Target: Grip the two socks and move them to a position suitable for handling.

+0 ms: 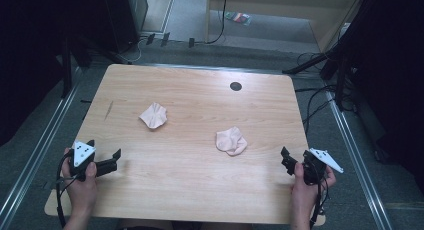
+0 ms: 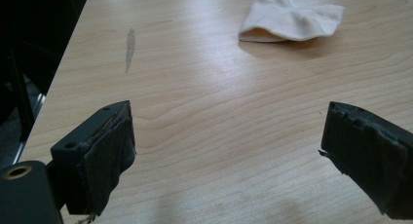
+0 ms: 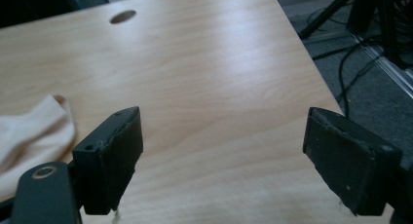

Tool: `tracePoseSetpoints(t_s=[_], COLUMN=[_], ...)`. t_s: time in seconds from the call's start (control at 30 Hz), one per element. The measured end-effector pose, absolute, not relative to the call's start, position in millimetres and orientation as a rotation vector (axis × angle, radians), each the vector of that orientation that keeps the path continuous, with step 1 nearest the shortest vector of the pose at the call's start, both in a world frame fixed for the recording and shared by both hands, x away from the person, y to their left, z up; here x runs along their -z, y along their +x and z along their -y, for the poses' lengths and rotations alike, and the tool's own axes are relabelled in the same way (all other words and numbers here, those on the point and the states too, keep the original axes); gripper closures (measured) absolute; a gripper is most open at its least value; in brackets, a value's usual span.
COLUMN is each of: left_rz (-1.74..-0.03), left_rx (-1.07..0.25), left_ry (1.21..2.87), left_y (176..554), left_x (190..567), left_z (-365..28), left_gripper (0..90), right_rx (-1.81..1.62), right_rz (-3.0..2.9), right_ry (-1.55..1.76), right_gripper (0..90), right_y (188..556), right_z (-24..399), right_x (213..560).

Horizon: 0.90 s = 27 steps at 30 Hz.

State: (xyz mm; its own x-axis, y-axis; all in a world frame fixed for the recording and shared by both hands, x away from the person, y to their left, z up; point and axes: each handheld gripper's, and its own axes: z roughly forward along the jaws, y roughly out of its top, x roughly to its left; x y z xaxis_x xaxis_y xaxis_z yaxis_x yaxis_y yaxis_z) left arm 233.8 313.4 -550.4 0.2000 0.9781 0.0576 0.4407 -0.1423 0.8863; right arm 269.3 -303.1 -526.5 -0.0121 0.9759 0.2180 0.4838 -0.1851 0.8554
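Two crumpled pale pink cloths lie on the wooden table (image 1: 190,190). One cloth (image 1: 153,115) is left of centre, the other cloth (image 1: 231,141) right of centre. My left gripper (image 1: 105,149) hovers near the front left corner, open and holding nothing. In the left gripper view its jaws (image 2: 229,141) stand wide over bare wood, with the left cloth (image 2: 292,22) well ahead. My right gripper (image 1: 286,161) is by the front right edge, open and holding nothing. The right gripper view has the right gripper (image 3: 224,146) spread over bare wood, and the right cloth (image 3: 29,136) off to the left.
A dark round hole (image 1: 235,86) sits near the table's far edge. A grey streak (image 1: 108,110) marks the wood at the left. Cables and stand legs (image 1: 320,97) lie on the floor to the right of the table.
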Motion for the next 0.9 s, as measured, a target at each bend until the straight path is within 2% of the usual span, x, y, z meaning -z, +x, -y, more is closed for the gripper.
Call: tracePoseSetpoints(t_s=[0.47, 0.9], left_rz=[-1.353, -1.345], left_rx=[-0.877, -0.891], left_ry=[1.741, 1.772], left_y=[235.9, 236.6], left_x=[550.3, 550.4], left_z=[-311.7, -309.7], left_gripper=[5.7, 5.7], right_rx=[-1.216, -1.109], right_rz=[-1.706, -1.897], right_ry=[1.574, 1.477], right_gripper=[16.4, 17.6], right_y=[280.6, 302.8], right_z=[239.1, 164.4], right_x=[504.5, 515.5])
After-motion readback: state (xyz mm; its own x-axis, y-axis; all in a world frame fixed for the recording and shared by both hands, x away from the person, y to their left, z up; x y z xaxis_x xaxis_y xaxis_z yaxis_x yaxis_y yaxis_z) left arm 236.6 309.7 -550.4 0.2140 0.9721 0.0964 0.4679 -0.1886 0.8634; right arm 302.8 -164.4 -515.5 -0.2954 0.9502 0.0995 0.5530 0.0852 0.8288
